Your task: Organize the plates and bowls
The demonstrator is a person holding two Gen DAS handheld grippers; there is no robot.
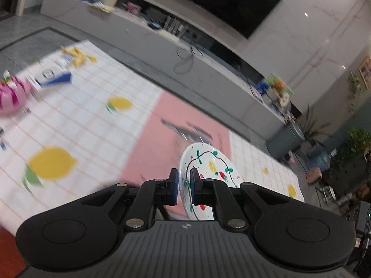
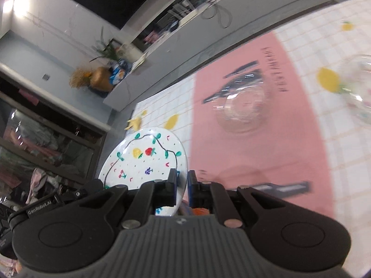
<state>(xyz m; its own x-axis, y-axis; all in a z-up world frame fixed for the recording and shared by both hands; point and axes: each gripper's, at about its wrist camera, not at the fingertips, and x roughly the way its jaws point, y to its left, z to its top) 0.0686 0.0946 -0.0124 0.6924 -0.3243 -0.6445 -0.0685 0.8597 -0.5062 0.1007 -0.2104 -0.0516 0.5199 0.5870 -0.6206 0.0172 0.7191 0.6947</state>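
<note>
White china with painted fruit sits edge-on in both views. My left gripper (image 1: pixel 184 185) pinches the rim of one plate (image 1: pixel 208 162), held tilted above the pink mat (image 1: pixel 150 143). My right gripper (image 2: pixel 183 186) clamps the rim of another painted plate (image 2: pixel 143 157), also off the table. A clear glass bowl (image 2: pixel 242 111) rests on the mat ahead.
</note>
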